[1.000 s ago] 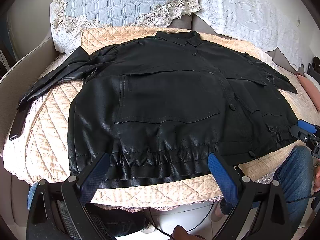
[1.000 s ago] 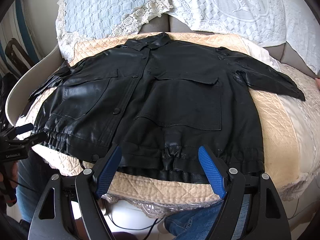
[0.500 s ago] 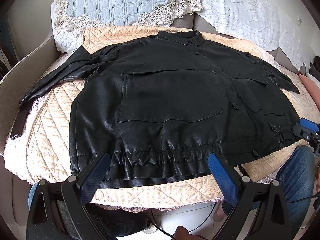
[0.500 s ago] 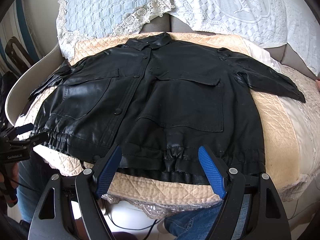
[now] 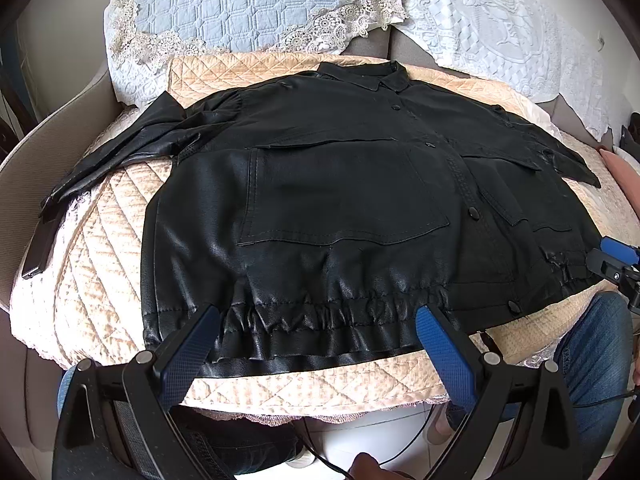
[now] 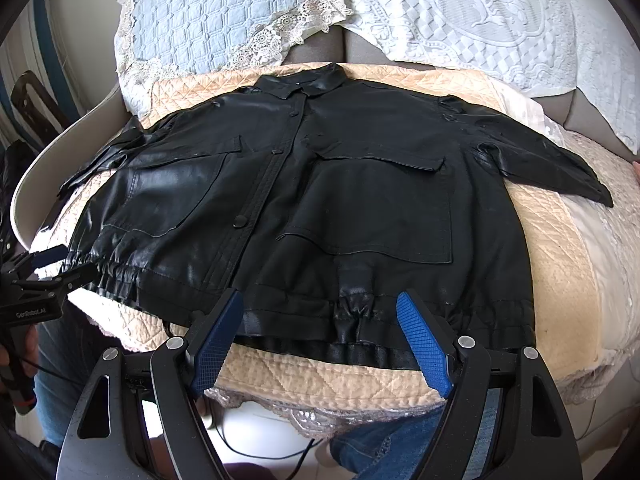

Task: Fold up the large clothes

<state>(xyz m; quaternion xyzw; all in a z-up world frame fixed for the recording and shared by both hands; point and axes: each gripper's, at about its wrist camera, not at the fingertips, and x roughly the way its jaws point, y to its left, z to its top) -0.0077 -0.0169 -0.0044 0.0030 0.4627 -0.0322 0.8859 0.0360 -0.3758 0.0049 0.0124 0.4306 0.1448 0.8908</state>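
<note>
Two grippers hang at the near edge of a quilted peach sofa cover (image 5: 100,264), both with their blue-padded fingers spread wide and pinching nothing. The left gripper (image 5: 316,344) sits just over the gathered hem of a black leather-look jacket (image 5: 344,200), toward the garment's left half as seen from the left wrist view; its fingers (image 5: 188,356) frame the elastic waistband without clearly touching it. The right gripper (image 6: 320,332) is placed likewise over the hem of the other half, its fingers (image 6: 424,344) either side of a bunched spot in the waistband. Below both, the person's jeans (image 5: 592,356) and a trailing cable show past the cushion's lace edge.

Beyond the hem, the jacket lies front up and buttoned, spread flat across the cover, two large patch pockets either side of the button placket. One sleeve (image 5: 120,152) runs off to the far left with its cuff drooping over the cushion edge; the other sleeve (image 6: 552,164) stretches out flat to the right. The collar (image 5: 368,76) points away from the person. Farther back, a pale blue quilted cushion (image 5: 240,0) with lace trim and a white embossed throw (image 6: 480,16) rest against the sofa back.
</note>
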